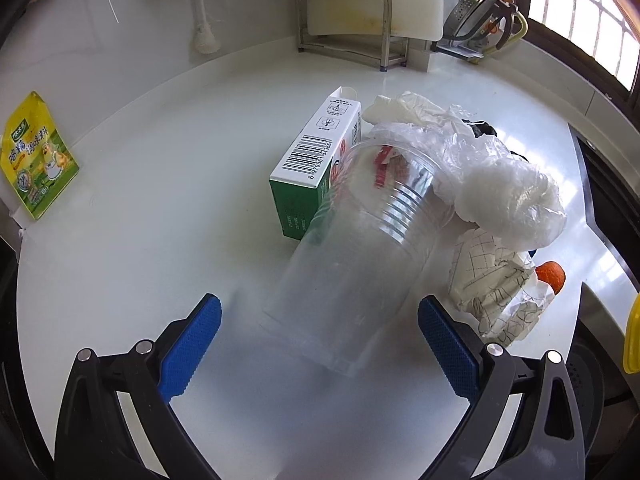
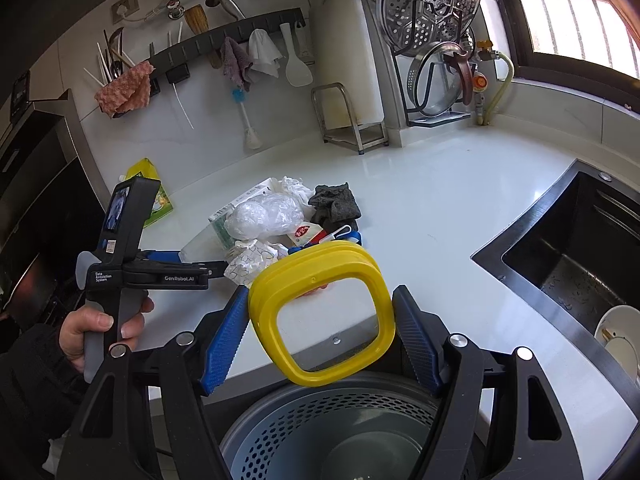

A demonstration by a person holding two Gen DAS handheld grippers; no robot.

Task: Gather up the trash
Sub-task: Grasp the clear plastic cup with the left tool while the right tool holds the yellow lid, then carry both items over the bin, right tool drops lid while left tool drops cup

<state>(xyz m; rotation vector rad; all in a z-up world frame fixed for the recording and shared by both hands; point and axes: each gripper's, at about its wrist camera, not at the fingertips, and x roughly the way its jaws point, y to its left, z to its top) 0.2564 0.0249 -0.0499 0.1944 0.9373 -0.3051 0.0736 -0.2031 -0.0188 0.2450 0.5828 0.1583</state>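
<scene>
A pile of trash lies on the white counter point(image 1: 160, 200). A clear plastic cup point(image 1: 352, 256) lies on its side, base toward my left gripper point(image 1: 320, 320), which is open with the cup's base between its fingers. Behind the cup are a green and white carton point(image 1: 312, 160), crumpled clear plastic point(image 1: 508, 188) and checked paper point(image 1: 492, 288). My right gripper point(image 2: 320, 320) is shut on a yellow bin lid ring point(image 2: 320, 312), holding it over a grey perforated bin point(image 2: 320, 432). The pile point(image 2: 264, 216) and my left gripper point(image 2: 188, 268) show in the right wrist view.
A yellow seasoning pouch point(image 1: 36, 156) leans at the left wall. A metal rack with a cutting board point(image 1: 360, 20) stands at the back. A dark cloth point(image 2: 336, 200) lies behind the pile. A black sink point(image 2: 580, 256) with a bowl is at the right.
</scene>
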